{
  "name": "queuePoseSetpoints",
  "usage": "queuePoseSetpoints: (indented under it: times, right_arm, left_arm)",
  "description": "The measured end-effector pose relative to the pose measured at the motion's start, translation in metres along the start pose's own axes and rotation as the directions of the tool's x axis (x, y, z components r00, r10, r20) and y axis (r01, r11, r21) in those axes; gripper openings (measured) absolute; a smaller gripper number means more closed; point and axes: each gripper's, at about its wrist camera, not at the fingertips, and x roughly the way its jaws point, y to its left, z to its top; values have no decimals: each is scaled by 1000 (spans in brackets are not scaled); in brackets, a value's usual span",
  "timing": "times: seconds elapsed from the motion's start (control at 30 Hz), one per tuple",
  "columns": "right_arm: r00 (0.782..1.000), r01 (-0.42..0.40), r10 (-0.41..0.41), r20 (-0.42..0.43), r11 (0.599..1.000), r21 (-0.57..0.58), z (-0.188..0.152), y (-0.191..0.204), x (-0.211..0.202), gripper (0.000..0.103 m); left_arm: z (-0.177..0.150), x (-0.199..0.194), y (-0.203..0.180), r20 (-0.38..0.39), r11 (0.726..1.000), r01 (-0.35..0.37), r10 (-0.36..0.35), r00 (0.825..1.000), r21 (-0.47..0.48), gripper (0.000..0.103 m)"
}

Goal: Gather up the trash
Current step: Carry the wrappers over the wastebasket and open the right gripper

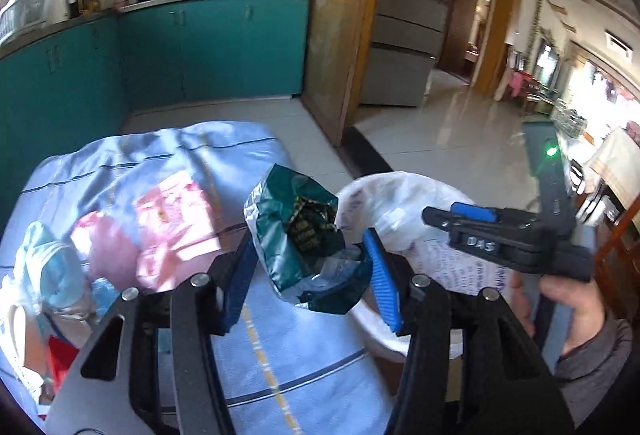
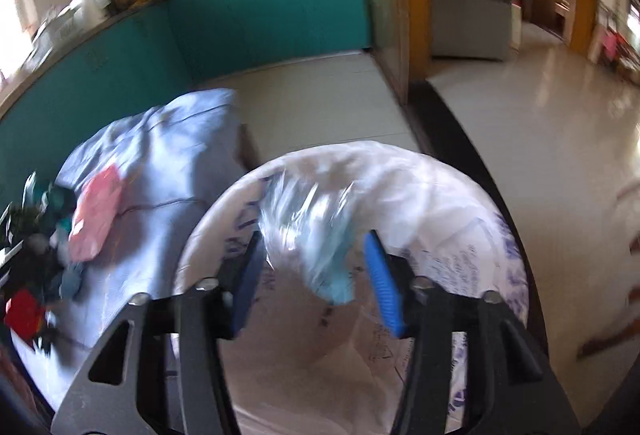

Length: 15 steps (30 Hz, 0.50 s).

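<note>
My left gripper (image 1: 307, 247) is shut on a crumpled green foil bag (image 1: 296, 227), which hangs just above the edge of the blue-clothed table (image 1: 160, 155), beside the bin. The bin's white printed liner (image 1: 400, 195) stands open at the right. A hand holds my right gripper (image 1: 440, 217) over the bin. In the right wrist view the right gripper (image 2: 312, 267) is open above the liner (image 2: 440, 195). A blurred clear wrapper with a light blue piece (image 2: 320, 255) lies between its pads, with a gap on each side.
On the cloth lie a pink plastic bag (image 1: 172, 219), light blue face masks (image 1: 48, 267) and a red item (image 1: 60, 355). Teal cabinets (image 1: 200, 47) run behind the table. A wooden door frame (image 1: 340, 35) and tiled floor (image 1: 460, 123) are to the right.
</note>
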Motion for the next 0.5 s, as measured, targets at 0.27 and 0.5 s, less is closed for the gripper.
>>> queuePoseSetpoints:
  times: [0.27, 0.5]
  right_arm:
    - [941, 66, -163, 297, 948, 311, 8, -49, -63, 77]
    - [907, 86, -229, 353, 922, 377, -1, -63, -79, 78]
  left_arm:
    - [0, 41, -45, -76, 986, 156, -152, 985, 57, 55]
    - [-2, 65, -81, -78, 959, 234, -224, 971, 157, 84]
